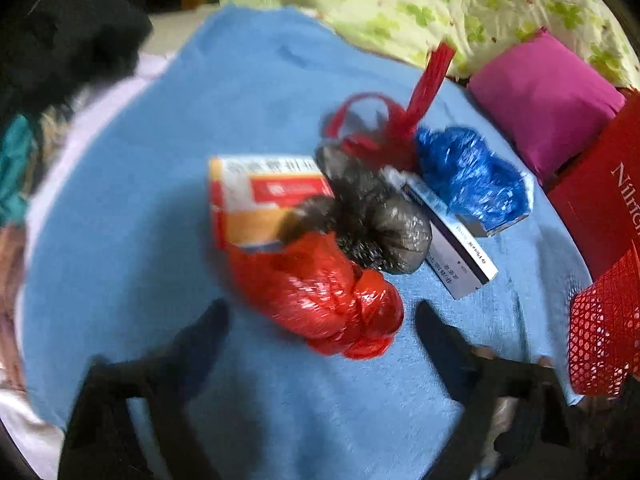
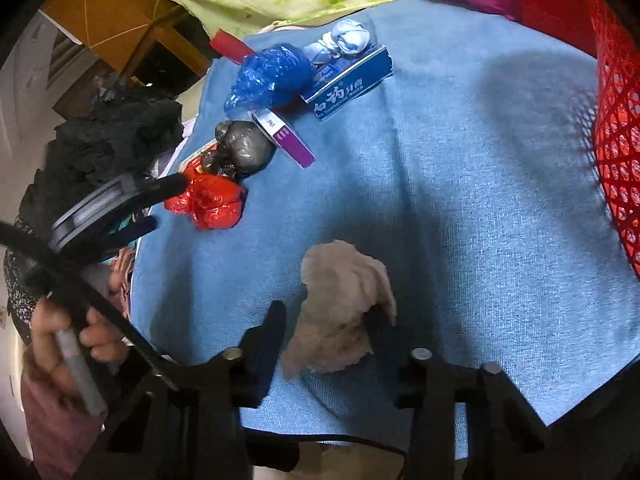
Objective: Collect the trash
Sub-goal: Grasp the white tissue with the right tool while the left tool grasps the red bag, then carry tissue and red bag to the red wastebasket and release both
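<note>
The right gripper (image 2: 326, 332) clamps a crumpled beige tissue (image 2: 340, 308) on the blue cloth (image 2: 460, 200). The left gripper (image 1: 320, 332) straddles a knotted red bag (image 1: 324, 300), apparently untouched. A red box (image 1: 604, 204) reads "Nilhi…".

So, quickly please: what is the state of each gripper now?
Left gripper: open, fingers on either side of the red bag, not pressing it.
Right gripper: closed on the crumpled tissue.
</note>
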`<state>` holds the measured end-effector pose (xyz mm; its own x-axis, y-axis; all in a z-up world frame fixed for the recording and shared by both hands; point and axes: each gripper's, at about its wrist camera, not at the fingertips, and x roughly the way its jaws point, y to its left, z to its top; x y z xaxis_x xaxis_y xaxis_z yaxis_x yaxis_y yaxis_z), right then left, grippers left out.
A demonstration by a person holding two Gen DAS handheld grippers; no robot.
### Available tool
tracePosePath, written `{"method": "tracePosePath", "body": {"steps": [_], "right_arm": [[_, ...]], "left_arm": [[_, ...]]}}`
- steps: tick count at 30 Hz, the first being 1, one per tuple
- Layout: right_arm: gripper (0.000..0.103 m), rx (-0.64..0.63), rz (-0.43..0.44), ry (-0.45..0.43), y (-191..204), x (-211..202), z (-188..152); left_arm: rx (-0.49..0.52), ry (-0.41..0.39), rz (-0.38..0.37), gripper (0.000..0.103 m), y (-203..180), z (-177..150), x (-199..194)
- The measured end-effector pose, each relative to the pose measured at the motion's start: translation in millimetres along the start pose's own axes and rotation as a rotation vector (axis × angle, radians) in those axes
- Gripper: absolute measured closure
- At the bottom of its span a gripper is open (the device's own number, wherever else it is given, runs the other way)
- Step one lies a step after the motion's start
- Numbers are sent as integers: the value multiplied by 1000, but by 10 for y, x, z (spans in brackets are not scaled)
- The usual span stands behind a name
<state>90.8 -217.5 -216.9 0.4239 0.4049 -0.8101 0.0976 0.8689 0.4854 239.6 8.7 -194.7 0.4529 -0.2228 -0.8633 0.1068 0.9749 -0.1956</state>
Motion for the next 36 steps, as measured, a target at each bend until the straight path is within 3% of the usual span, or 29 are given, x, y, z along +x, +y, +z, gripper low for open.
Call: {"method": "tracePosePath", "body": {"steps": [2, 9, 16, 20, 25, 28, 33, 36], "right_arm": [[71, -2, 14, -11, -11, -20, -7], [80, -52, 43, -90, 29, -209, -35], [80, -91, 71, -172, 77, -482, -64], [80, -109, 96, -235, 123, -778, -98], [80, -132, 129, -396, 127, -1462, -127], [80, -121, 104, -524, -26, -2025, -155], [80, -20, 7, -689, -583, -2793, -239], [80, 76, -27, -716, -981, -2980, -277]], "left_arm": [[-23, 29, -71, 42, -4, -5, 114], [13, -23, -89, 58, -102, -160, -71], [81, -65, -77, 60, -168, -559, -428], [169, -116, -99, 60, -385, -700, -813], [334, -197, -174, 60, -956, -651, -1298], [431, -227, -244, 59, -1413, -607, -1527], [604, -261, -362, 58, -2378, -595, -1789], [680, -252, -393, 55, -2884, -632, -1754]]}}
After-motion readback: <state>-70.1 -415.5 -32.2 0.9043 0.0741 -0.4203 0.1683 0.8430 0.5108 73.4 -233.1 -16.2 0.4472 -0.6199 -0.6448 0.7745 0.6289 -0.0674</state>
